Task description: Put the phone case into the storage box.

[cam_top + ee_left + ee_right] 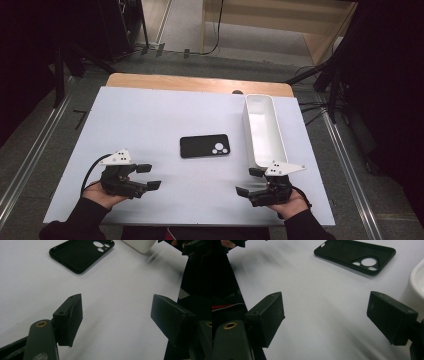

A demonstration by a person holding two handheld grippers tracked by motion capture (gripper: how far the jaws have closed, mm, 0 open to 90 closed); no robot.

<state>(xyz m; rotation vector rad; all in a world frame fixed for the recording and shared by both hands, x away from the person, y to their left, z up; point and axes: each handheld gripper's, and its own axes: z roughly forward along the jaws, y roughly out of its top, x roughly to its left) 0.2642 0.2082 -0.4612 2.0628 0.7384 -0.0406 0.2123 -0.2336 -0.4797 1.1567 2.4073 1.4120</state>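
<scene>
Grippers: two, one phone case, one white bin.

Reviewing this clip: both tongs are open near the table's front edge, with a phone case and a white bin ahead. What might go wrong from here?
1. The black phone case lies flat, open side up, on the smooth white table; the left tongs may push it along rather than get under its thin rim.
2. The right tongs sit close to the near end of the white bin; a careless move forward could knock or shift it.
</scene>
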